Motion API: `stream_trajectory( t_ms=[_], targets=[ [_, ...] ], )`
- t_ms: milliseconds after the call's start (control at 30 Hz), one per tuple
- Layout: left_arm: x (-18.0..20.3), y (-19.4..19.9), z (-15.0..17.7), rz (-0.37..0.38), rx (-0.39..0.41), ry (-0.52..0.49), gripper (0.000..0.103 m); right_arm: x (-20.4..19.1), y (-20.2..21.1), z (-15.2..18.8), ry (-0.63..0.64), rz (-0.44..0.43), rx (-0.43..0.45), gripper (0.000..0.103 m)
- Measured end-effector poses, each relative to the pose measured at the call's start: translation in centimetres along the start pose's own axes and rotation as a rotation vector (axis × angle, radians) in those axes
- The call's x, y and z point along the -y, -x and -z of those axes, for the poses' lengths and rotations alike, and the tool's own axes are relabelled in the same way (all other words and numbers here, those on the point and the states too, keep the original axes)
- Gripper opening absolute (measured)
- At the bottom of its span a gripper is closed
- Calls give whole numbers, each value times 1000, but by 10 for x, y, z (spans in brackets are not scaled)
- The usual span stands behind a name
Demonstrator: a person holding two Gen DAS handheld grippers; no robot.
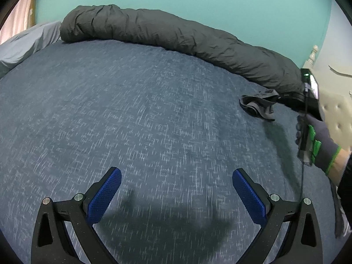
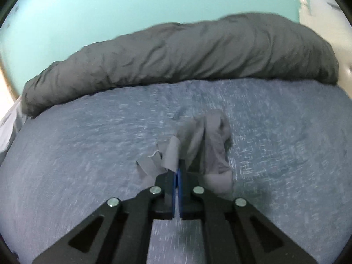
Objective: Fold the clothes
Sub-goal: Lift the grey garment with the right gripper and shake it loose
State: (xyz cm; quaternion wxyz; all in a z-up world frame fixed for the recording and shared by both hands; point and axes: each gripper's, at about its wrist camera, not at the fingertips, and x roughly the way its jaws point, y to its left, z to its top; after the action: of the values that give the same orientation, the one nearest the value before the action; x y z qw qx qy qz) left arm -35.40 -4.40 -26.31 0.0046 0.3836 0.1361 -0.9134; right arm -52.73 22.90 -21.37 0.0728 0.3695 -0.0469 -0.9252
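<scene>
A small crumpled grey garment point(image 2: 206, 145) lies on the blue speckled bedcover point(image 2: 88, 149). My right gripper point(image 2: 178, 169) is shut on the garment's near edge, a fold of cloth pinched between its blue pads. In the left wrist view the same garment point(image 1: 259, 106) lies at the far right, by the gloved hand point(image 1: 319, 140) that holds the right gripper. My left gripper point(image 1: 177, 195) hovers open over bare bedcover point(image 1: 132, 110), far from the garment, with nothing between its blue pads point(image 1: 103, 195).
A long rolled dark grey duvet point(image 1: 165, 33) runs along the far side of the bed against a turquoise wall. A pale blue pillow point(image 1: 28, 41) sits far left. A cream tufted headboard point(image 1: 336, 112) stands at the right.
</scene>
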Motion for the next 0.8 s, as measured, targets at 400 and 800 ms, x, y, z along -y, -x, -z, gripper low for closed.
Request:
stream_trajectory(
  t_ms=[400, 800],
  targets=[
    [-4, 115, 32, 5, 36, -20, 103, -63, 214, 22, 142, -148, 107, 1],
    [-4, 234, 78, 63, 83, -37, 103, -129, 400, 82, 203, -288, 89, 1]
  ],
)
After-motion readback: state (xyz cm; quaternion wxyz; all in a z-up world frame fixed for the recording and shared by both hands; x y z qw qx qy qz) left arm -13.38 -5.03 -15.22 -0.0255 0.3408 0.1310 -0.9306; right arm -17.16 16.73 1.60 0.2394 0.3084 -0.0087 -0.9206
